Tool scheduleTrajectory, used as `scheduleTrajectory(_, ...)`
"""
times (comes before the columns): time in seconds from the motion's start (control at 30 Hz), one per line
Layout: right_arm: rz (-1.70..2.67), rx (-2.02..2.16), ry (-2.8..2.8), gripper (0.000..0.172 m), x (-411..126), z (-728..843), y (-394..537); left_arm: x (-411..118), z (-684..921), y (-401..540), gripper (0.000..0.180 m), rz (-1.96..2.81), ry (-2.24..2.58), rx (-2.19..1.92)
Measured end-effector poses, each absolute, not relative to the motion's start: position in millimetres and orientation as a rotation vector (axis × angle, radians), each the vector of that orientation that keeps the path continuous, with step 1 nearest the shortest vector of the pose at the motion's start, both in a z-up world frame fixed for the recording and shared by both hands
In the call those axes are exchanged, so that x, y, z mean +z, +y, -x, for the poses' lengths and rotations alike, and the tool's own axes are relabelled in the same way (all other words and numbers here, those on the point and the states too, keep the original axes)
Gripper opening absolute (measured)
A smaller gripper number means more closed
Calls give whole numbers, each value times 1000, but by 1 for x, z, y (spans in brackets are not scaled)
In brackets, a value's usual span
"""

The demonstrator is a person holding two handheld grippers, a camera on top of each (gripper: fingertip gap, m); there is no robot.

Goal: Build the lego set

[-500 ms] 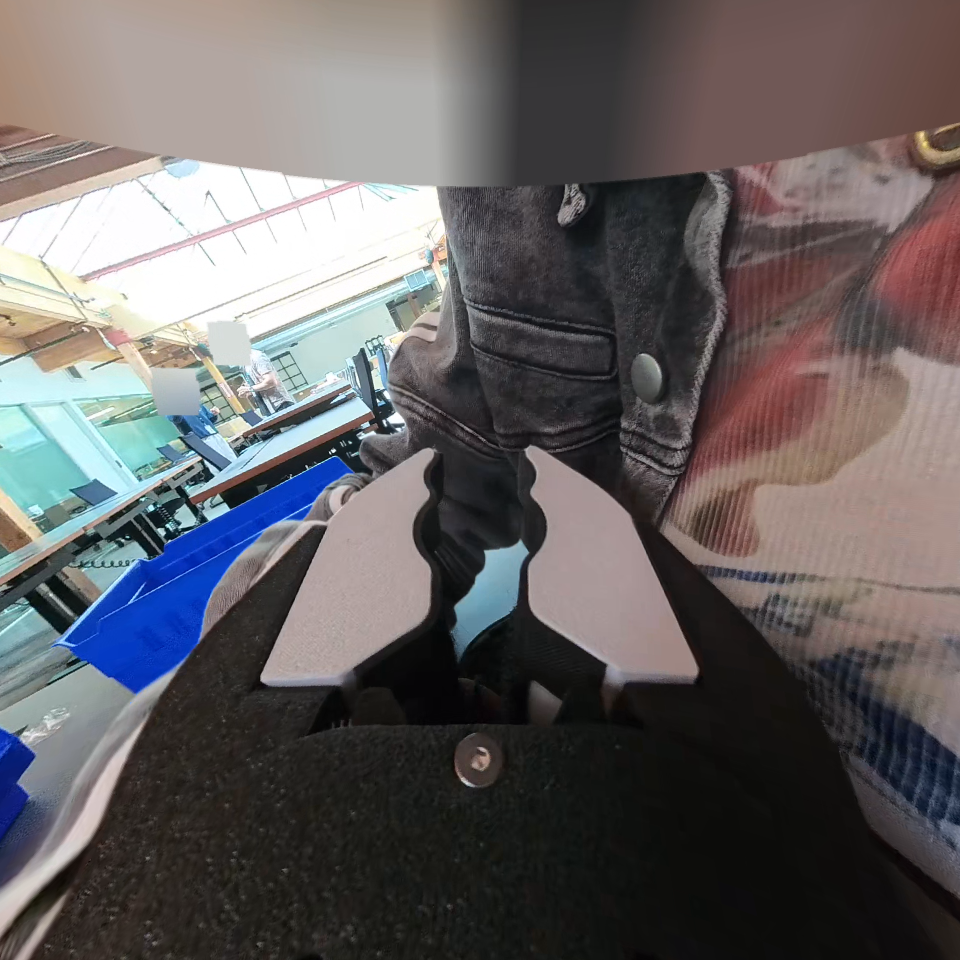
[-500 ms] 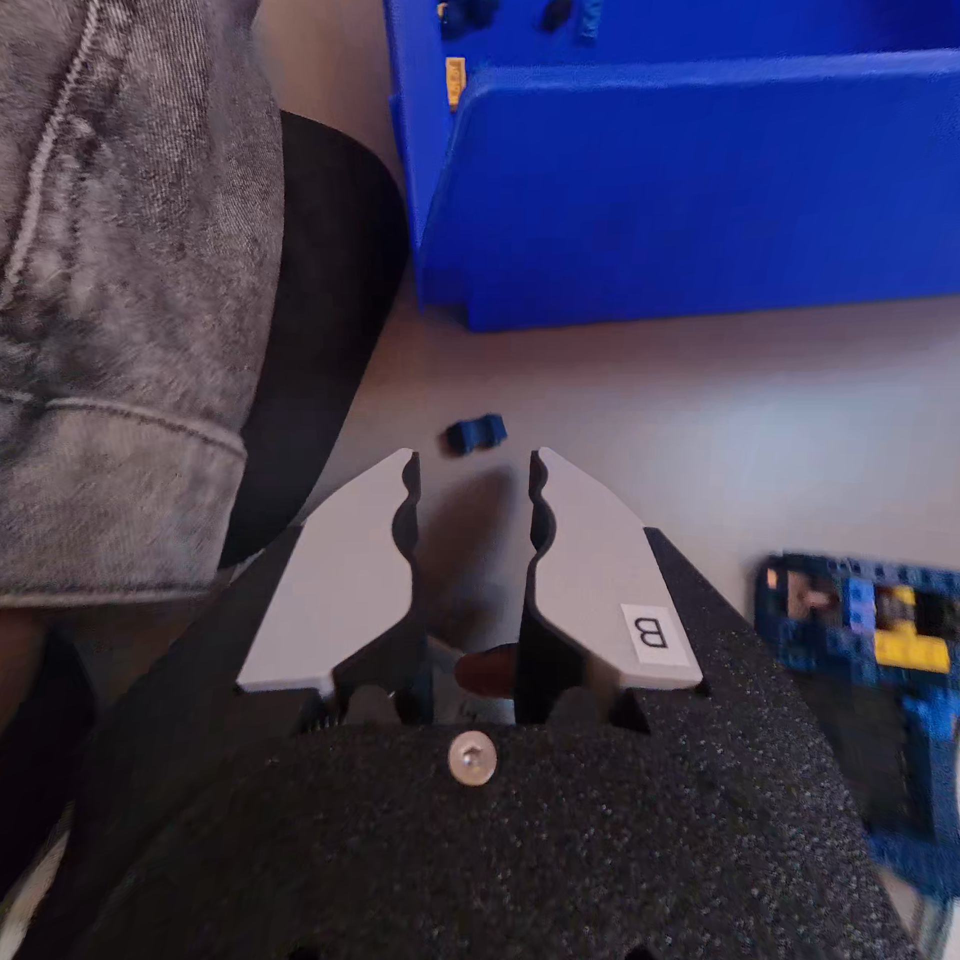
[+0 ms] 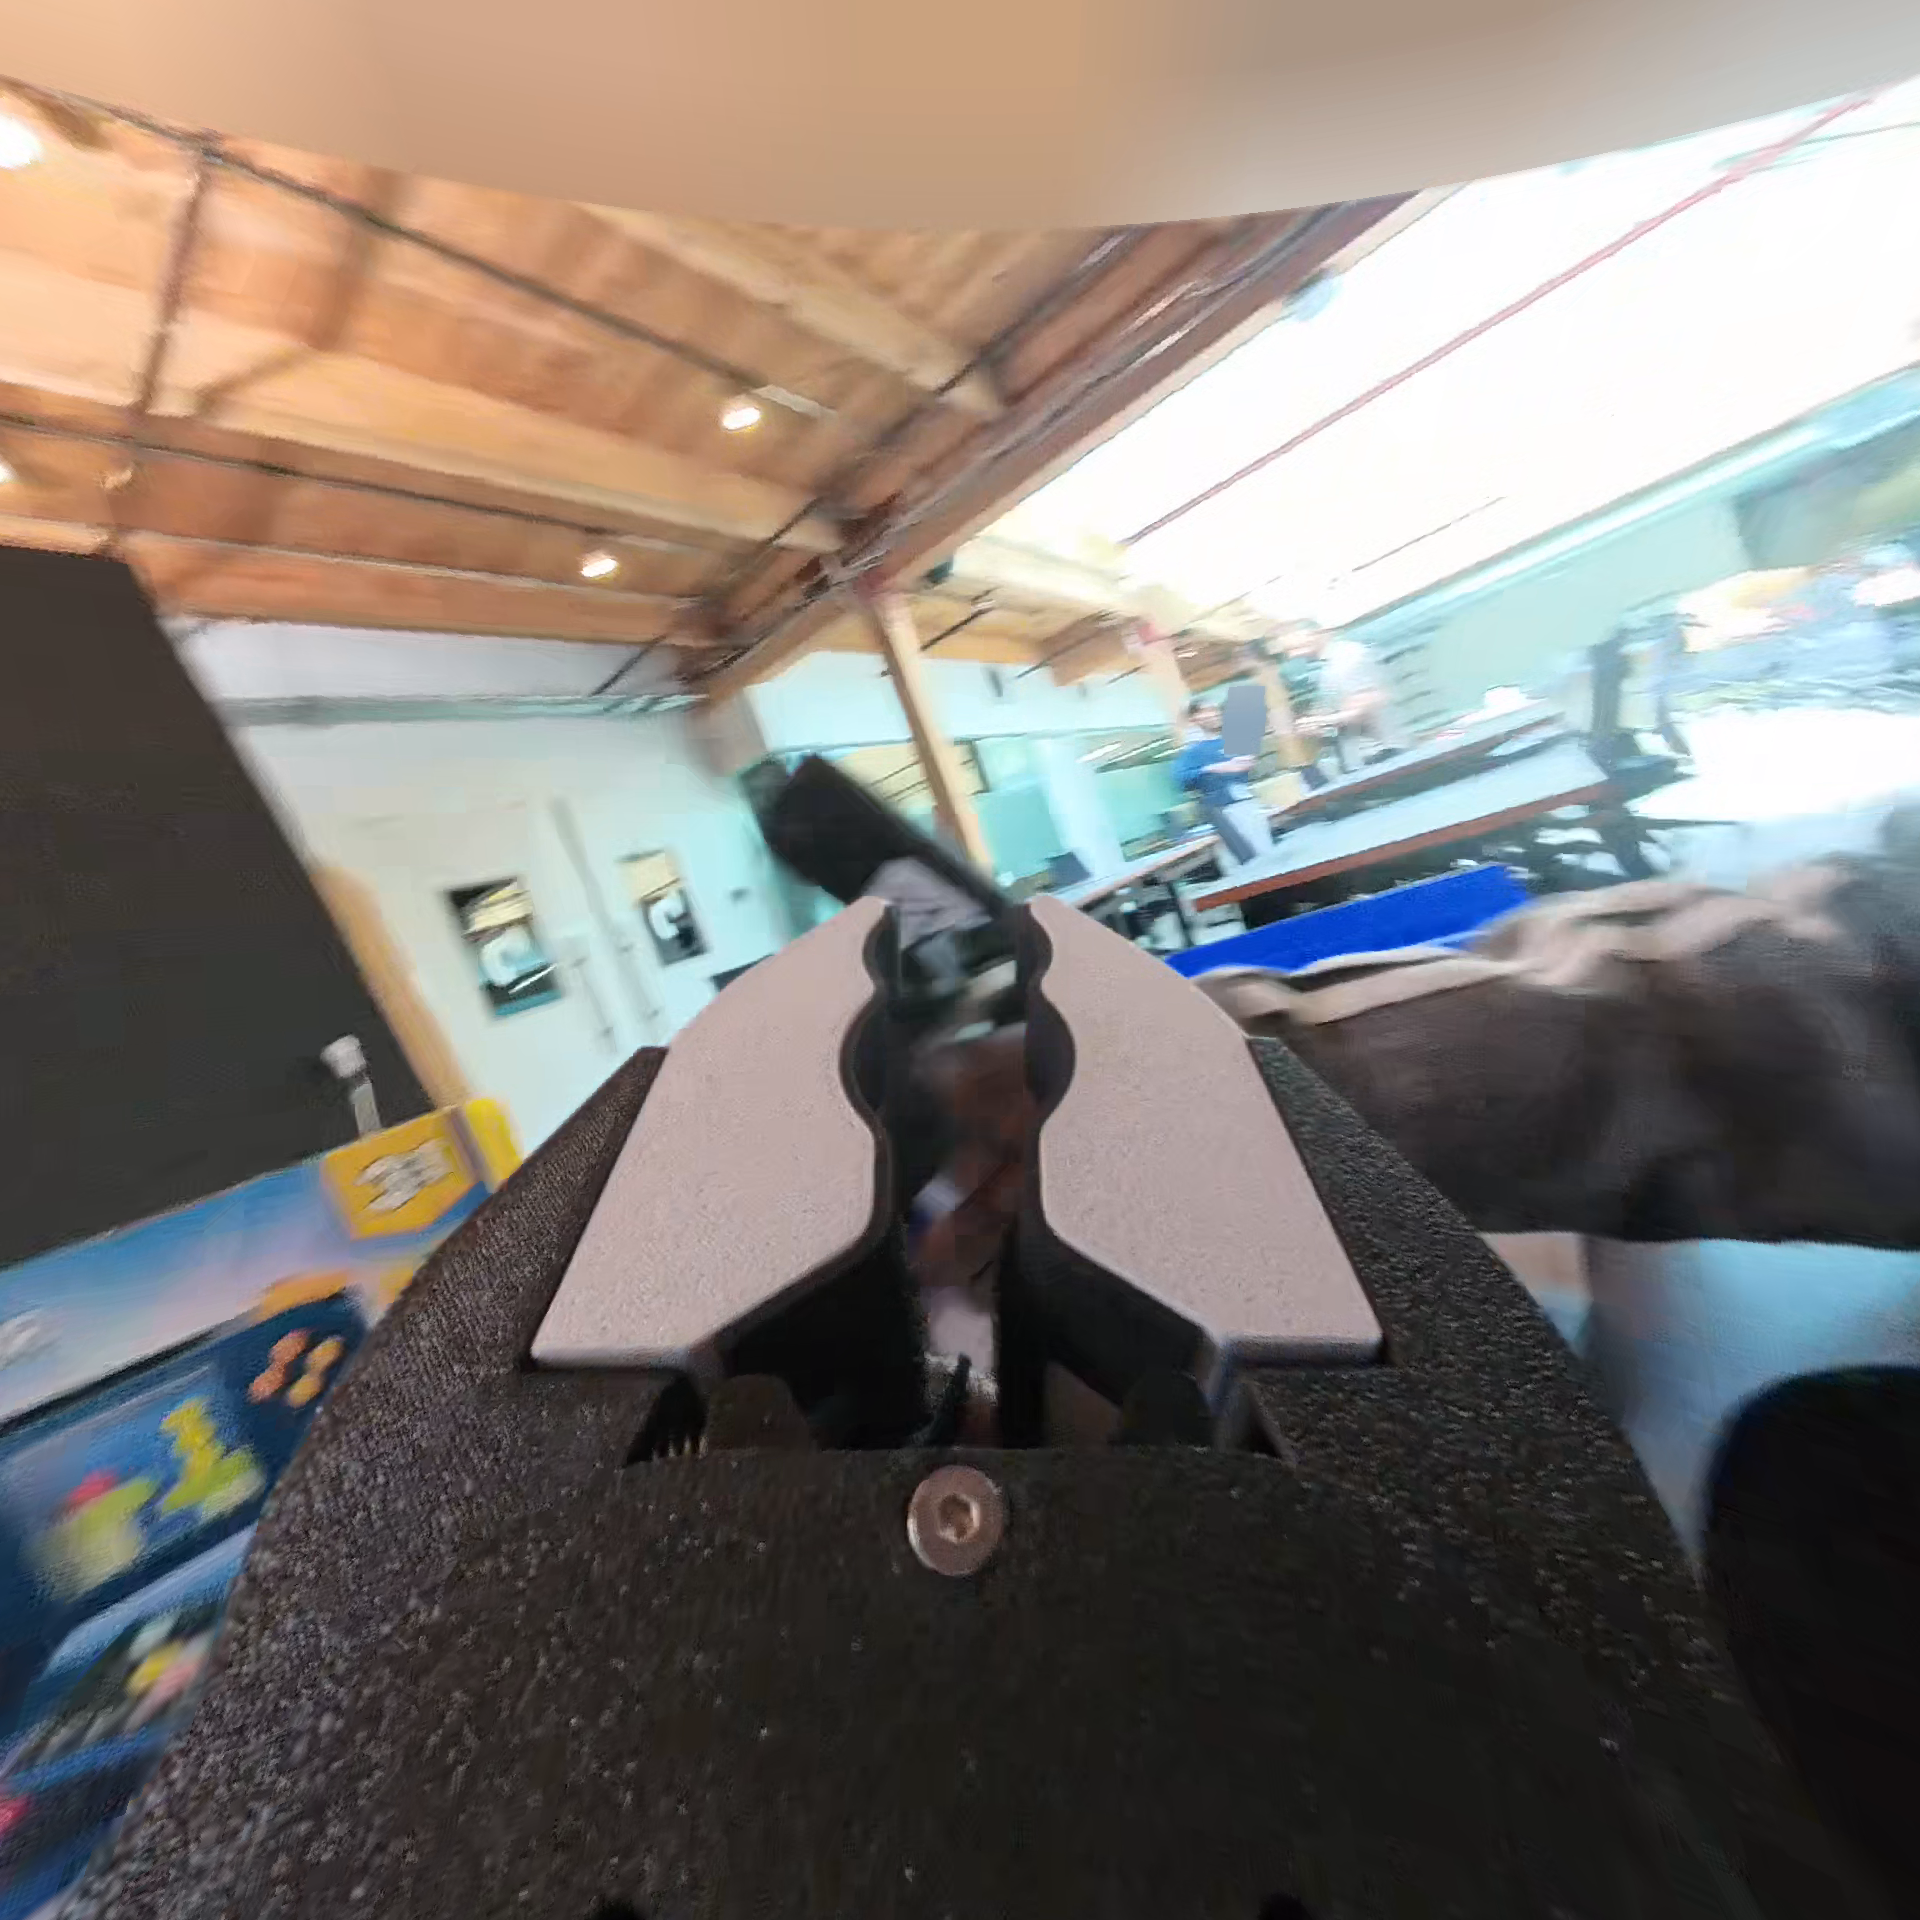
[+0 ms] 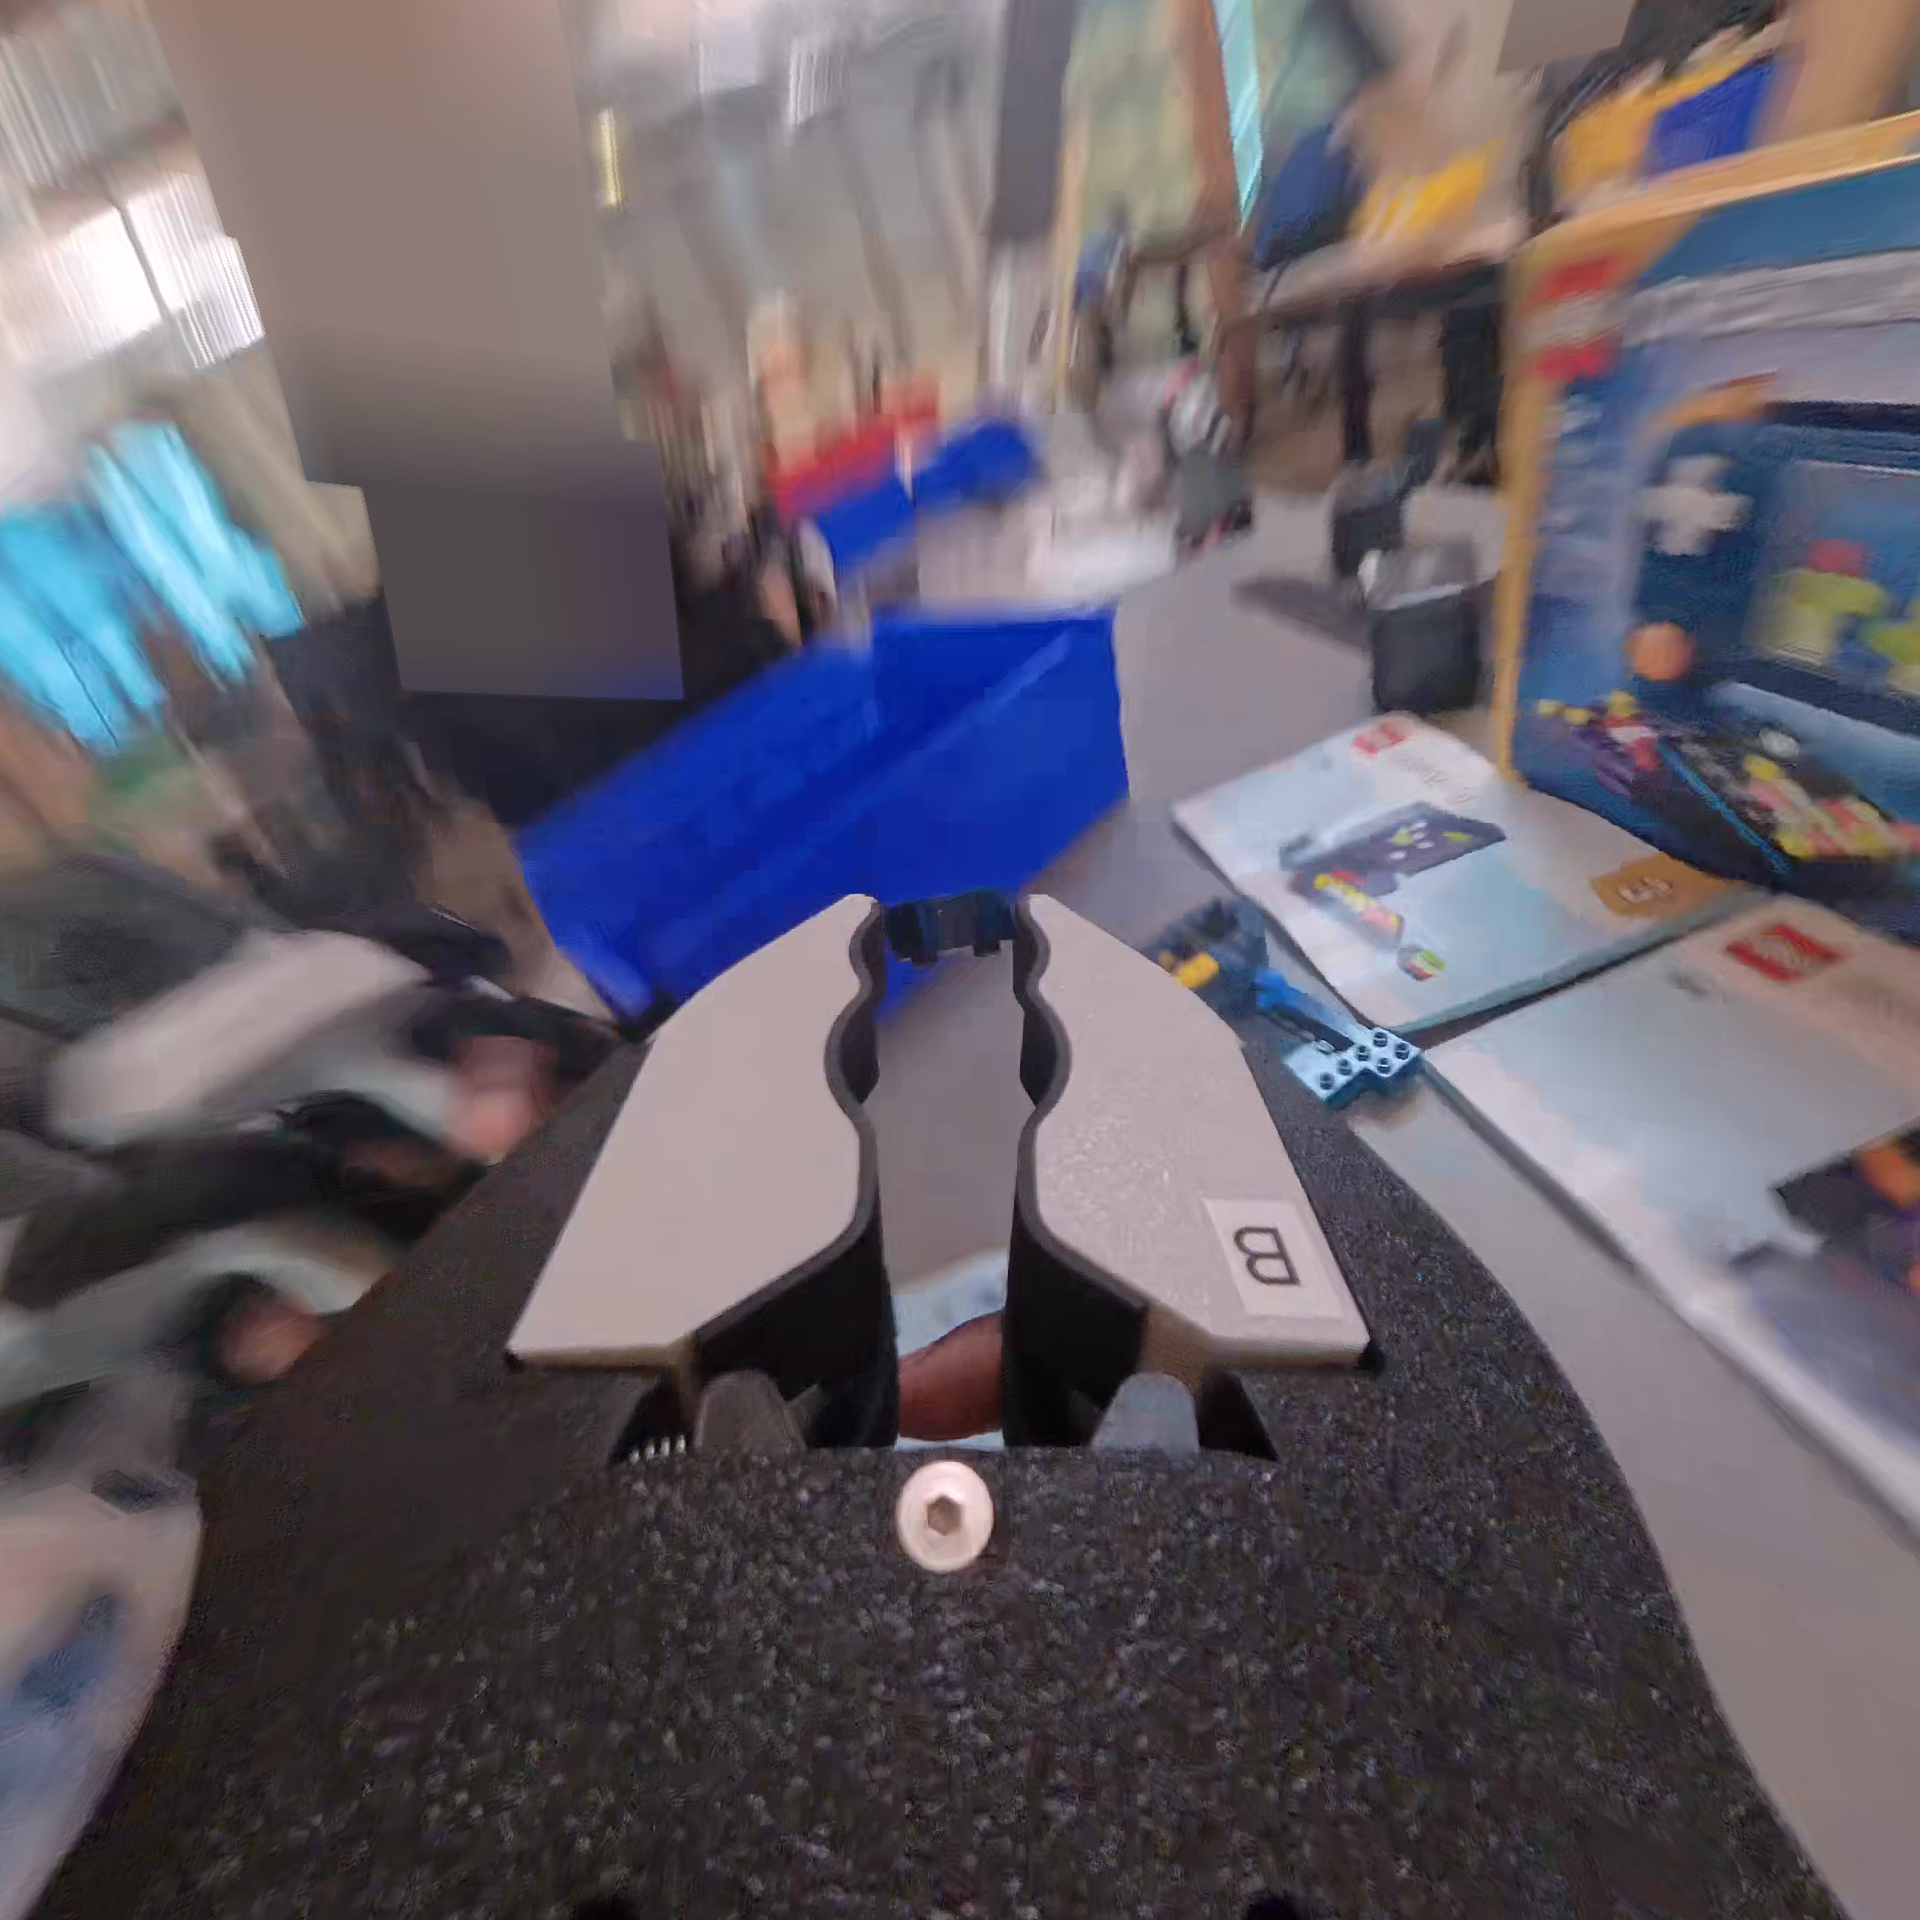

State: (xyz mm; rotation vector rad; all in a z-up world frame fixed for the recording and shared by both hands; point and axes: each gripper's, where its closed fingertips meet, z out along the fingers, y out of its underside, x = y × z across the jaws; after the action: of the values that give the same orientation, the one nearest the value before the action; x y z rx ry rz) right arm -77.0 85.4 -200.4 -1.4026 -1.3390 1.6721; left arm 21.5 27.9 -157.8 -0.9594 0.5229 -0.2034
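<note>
My right gripper (image 4: 948, 914) is shut on a small dark blue brick (image 4: 948, 932), pinched at the very fingertips and held above the grey table (image 4: 1195, 665). A blue bin (image 4: 852, 758) stands just behind it. My left gripper (image 3: 956, 914) is raised and points across the room. Its jaws stand a little apart with nothing seen pressed between the pads. Beyond its tips the other gripper (image 3: 883, 842) shows, black and grey and blurred. The left gripper also shows as a blurred grey shape in the right wrist view (image 4: 229, 1049).
A partly built dark blue model (image 4: 1226, 956) with a light blue plate (image 4: 1351, 1060) lies right of my right gripper. Two booklets (image 4: 1455, 894) (image 4: 1714, 1122) and a toy box (image 4: 1745, 582) lie further right. A brown sleeve (image 3: 1558, 1060) crosses the left wrist view. The left gripper is farther from the partly built dark blue model (image 4: 1226, 956), some 30 cm, than the right, some 20 cm.
The right jaws closed on the blue brick that lay on the table ahead of them, and the gripper tilted up with it. The left gripper swung from the person's jacket toward the room, jaws slightly narrower.
</note>
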Motion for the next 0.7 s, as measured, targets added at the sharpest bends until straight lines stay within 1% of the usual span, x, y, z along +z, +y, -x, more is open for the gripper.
scheduleTrajectory(0.07,1437,2012,-938,23,-176,47,106,-158,6,42,24,1010,403,-212)
scheduleTrajectory(0.13,1409,2306,-682,22,-168,25,109,-166,27,58,32,1083,325,-233)
scheduleTrajectory(0.2,1446,2489,-597,22,-177,19,102,-178,27,69,40,1141,391,-222)
scheduleTrajectory(0.27,1502,2601,-601,23,-185,19,93,-192,26,78,39,1204,460,-147)
scheduleTrajectory(0.37,1585,2553,-774,23,-200,22,79,-197,15,77,29,1216,515,-163)
scheduleTrajectory(0.47,1597,2528,-896,23,-203,22,66,-204,12,80,26,1260,540,-174)
scheduleTrajectory(0.53,1607,2500,-936,23,-205,24,62,-207,9,78,17,1267,569,-189)
scheduleTrajectory(0.63,1600,2491,-954,22,-204,23,62,-206,8,78,15,1277,577,-174)
scheduleTrajectory(0.7,1485,2435,-974,25,-194,20,67,-199,9,75,12,1281,461,-355)
